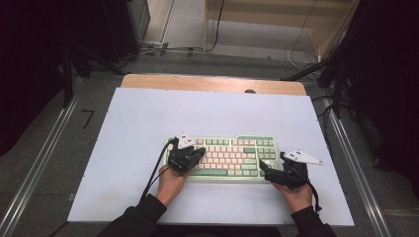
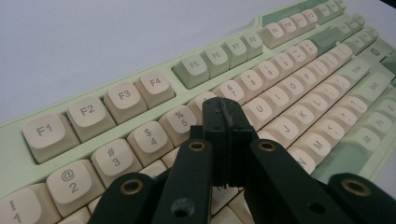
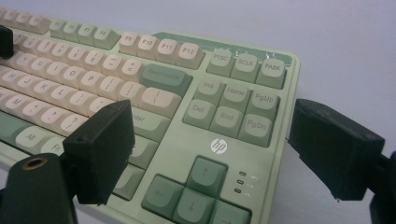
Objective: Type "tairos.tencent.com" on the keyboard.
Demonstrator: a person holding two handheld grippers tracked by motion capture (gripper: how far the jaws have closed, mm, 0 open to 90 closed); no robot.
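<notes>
The keyboard, pale green with cream keys, lies near the front middle of the white table. The left tongs are clenched with nothing between them, their joined tip poised over the number row around the 6 key, apparently to press a key. The right tongs stand released, jaws wide astride the keyboard's right end near the arrow keys, seemingly to steady the board.

To press well, the closed tip should come straight down on one keycap's centre, clear of its neighbours, while the right tongs keep the board from sliding.

The left gripper view gives the key legends under the tip; the high view, too coarse for those, gives both hands' placement on the board.
</notes>
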